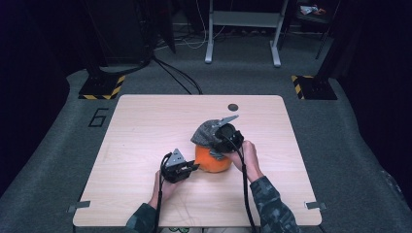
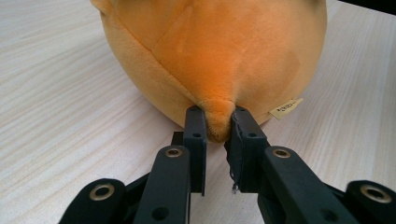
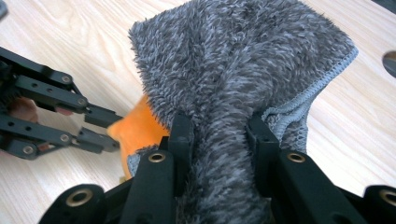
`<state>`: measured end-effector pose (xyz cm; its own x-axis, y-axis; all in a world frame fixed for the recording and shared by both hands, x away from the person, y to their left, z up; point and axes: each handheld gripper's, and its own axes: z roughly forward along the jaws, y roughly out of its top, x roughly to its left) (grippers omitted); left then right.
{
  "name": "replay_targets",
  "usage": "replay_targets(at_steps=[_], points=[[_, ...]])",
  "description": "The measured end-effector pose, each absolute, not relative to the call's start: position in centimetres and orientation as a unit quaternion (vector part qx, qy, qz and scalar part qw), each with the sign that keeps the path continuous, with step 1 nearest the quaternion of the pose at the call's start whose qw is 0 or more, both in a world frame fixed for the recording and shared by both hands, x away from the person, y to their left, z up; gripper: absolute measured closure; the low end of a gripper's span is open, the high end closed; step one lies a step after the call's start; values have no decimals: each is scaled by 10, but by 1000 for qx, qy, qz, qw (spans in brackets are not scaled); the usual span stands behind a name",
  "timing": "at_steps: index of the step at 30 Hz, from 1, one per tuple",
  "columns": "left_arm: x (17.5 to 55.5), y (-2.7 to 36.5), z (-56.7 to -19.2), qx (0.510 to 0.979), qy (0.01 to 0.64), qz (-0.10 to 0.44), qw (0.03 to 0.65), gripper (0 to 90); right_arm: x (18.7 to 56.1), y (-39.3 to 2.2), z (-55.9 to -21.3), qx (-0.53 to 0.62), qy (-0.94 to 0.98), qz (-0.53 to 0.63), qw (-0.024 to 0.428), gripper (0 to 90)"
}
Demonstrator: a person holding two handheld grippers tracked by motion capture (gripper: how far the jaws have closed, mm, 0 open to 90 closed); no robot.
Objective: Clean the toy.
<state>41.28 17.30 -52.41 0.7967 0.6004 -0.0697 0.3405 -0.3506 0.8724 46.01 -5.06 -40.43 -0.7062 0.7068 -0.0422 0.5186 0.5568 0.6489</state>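
The orange plush ball (image 1: pixel 213 161) sits on the bench (image 1: pixel 145 126) a little right of the middle, near my edge, and the grey fleece cloth (image 1: pixel 208 132) lies over its far upper side. In the right gripper view the cloth (image 3: pixel 243 79) rises as a bunched ridge straight ahead of my right gripper (image 3: pixel 219 133), whose jaws pinch that ridge from both sides; its long axis runs away from me, up and over the ball (image 3: pixel 137 128). My left gripper (image 2: pixel 215 122) comes in level from the ball's left, and its jaws pinch a small fold of orange plush (image 2: pixel 219 60) low on the ball, just above the bench. So the ball is anchored low on the left while the cloth is held above it. I judge that the right hand (image 1: pixel 248 154), nearer the cloth, must draw the cloth across.
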Motion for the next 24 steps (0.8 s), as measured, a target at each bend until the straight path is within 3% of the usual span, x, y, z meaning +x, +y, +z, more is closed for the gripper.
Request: replay_targets(at_steps=[24], points=[[413, 173, -524, 811, 288, 129, 493, 782, 458, -122, -430, 439, 829, 323, 128, 683]])
